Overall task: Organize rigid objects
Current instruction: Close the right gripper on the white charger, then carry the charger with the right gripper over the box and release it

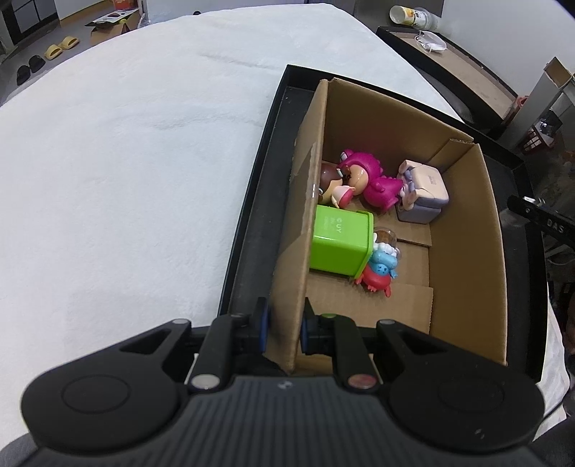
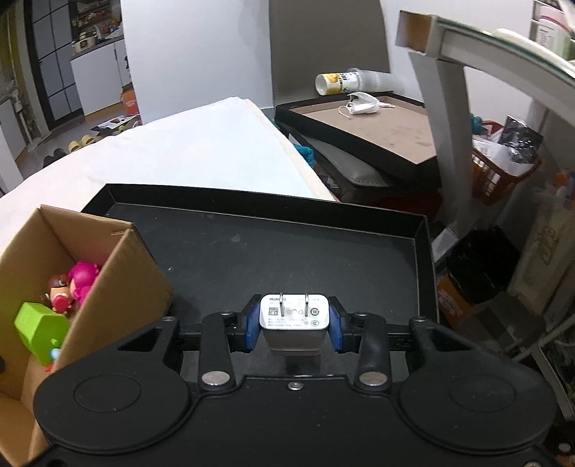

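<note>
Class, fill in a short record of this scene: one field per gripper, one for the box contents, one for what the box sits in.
left gripper: shut on near wall of brown cardboard box
right gripper: shut on white plug charger, prongs up
box contents: green plastic cube, pink dinosaur figurine, other small toys
box sits in: shallow black tray

A lived-in home room, cluttered like a spare bedroom or storage corner. A white plush blanket (image 1: 143,151) covers the work surface. In the left wrist view, at 11 o'clock, yellow slippers (image 1: 61,46) and black slippers (image 1: 30,66) sit on the floor near an open cardboard carton (image 1: 109,25). In the right wrist view, at 1 o'clock, a used face mask (image 2: 363,103) and a tipped paper cup (image 2: 336,83) lie on a stacked tray; at 3 o'clock stands an orange basket (image 2: 503,176) of household odds.
</note>
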### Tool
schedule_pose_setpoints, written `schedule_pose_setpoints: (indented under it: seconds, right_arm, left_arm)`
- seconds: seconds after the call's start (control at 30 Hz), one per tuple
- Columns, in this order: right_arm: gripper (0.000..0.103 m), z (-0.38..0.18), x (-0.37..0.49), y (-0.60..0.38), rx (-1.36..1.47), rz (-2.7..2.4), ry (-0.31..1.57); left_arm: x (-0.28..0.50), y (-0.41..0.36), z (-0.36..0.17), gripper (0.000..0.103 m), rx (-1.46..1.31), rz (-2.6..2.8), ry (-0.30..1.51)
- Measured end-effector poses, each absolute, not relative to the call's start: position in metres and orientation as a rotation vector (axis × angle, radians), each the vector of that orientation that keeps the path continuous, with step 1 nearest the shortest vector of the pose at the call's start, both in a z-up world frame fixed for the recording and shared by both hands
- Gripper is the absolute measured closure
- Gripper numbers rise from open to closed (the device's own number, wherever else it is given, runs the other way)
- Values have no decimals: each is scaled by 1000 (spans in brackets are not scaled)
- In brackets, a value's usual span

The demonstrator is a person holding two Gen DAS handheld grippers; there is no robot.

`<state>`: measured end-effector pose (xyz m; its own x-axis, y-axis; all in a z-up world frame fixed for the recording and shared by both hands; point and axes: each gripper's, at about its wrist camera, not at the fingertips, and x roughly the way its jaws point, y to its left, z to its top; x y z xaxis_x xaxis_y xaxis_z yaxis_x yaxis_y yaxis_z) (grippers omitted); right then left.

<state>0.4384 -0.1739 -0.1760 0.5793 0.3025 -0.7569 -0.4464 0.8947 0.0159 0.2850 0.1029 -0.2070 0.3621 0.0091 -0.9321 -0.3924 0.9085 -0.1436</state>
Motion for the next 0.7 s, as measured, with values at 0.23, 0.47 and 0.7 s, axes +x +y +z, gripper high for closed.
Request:
schedule_pose_setpoints:
  seconds: [0.23, 0.47, 0.7]
  right_arm:
    - [67, -154, 418, -172, -200, 434, 842]
    - [66, -142, 404, -163, -241, 425, 841]
    - [66, -125, 392, -148, -263, 432, 830]
  left_arm:
    - [283, 105, -206, 87, -378, 250, 1171]
    - [282, 109, -207, 87, -398, 230, 1164]
    - [281, 111, -209, 86, -412, 218, 1156]
